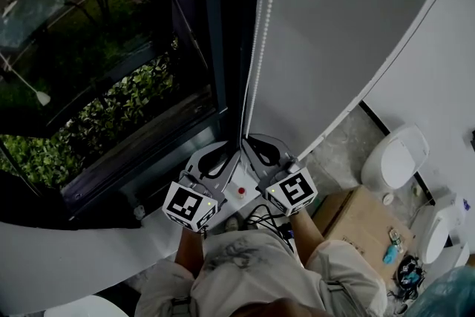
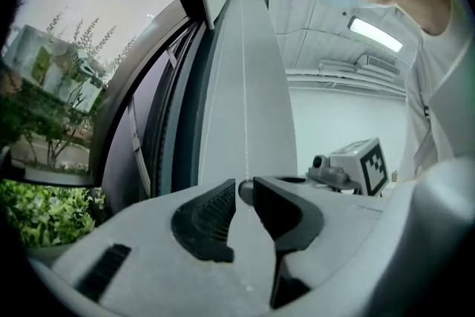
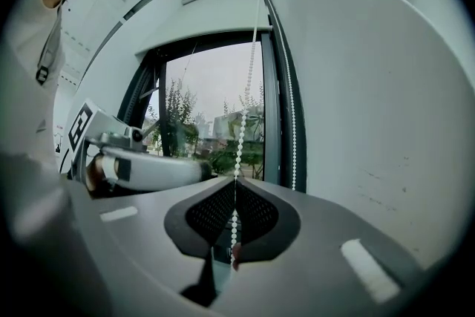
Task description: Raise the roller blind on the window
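Window (image 1: 111,85) glass sat at far left, bare, with greenery outside.

Left tool (image 2: 243,193): jaws slightly apart. A strand of the bead chain (image 1: 261,41) ran through the gap and did not look pinched. It gripped nothing.

Right tool (image 3: 235,215): just beside the left one, jaws together and clamped on the chain, beads visible between the pads. It alone held the chain.

A second strand (image 3: 292,122) hung close to the right of the clamped one, along the dark window frame (image 1: 223,26).

Roller blind (image 1: 349,26): the grey sheet right of the frame, hanging low beside the tools, so most of the raise looked undone.

Likely risks:
- If the right tool released before the left one closed, nothing would hold the chain. The blind could then run back down.
- The beads were thin and the pads held only a few. A hard or jerky pull could make them slip through.
- The strands hung close together. If the left tool closed on the other strand, or on both, the blind would lower or the loop would lock.
- A pull angled away from the frame could jam the chain at the top. That end was not visible.
- The tools nearly touched, so they could knock together and loosen the grip.
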